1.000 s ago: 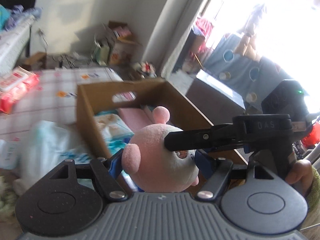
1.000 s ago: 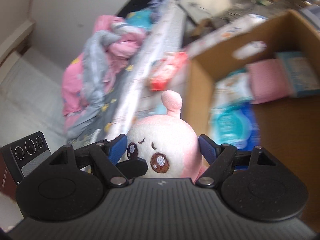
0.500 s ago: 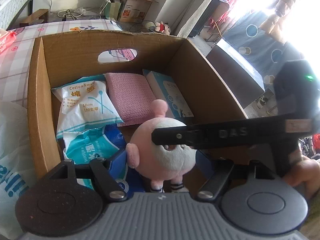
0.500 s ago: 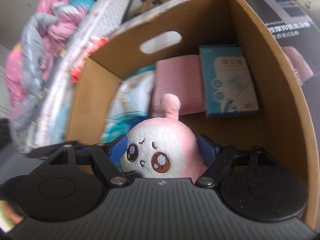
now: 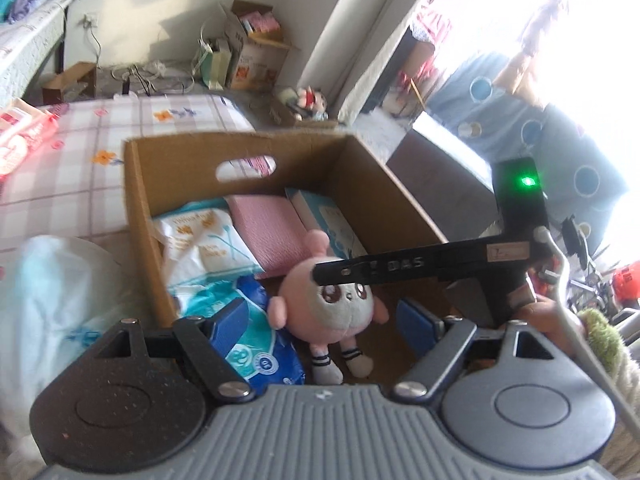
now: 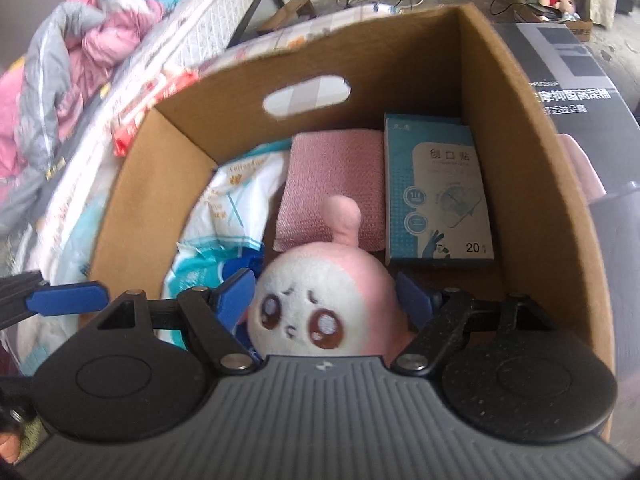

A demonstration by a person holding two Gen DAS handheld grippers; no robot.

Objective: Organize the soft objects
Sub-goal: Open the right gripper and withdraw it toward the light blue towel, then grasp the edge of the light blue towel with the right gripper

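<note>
A pink and white plush toy (image 5: pixel 332 308) hangs inside the cardboard box (image 5: pixel 136 208), near its front. My right gripper (image 6: pixel 326 296) is shut on the plush toy (image 6: pixel 320 300), pads pressed to both sides of its head. In the left wrist view a right gripper finger (image 5: pixel 400 268) crosses the toy's forehead. My left gripper (image 5: pixel 324 320) is open and empty, its blue pads wide of the toy without touching it. The box (image 6: pixel 532 168) also holds a pink cloth (image 6: pixel 332 184), a blue carton (image 6: pixel 436 192), a white cotton swab pack (image 6: pixel 232 200) and a blue wipes pack (image 5: pixel 256 344).
The box stands on a checked pink bedsheet (image 5: pixel 80 160). A white plastic bag (image 5: pixel 52 304) lies left of the box. Red packs (image 5: pixel 20 136) lie at the far left. A dark printed carton (image 6: pixel 568 80) sits right of the box. Bundled bedding (image 6: pixel 60 64) lies beyond.
The left gripper has opened and let go of the plush toy and drawn back. The right gripper still grips the toy and has lowered it inside the box.
</note>
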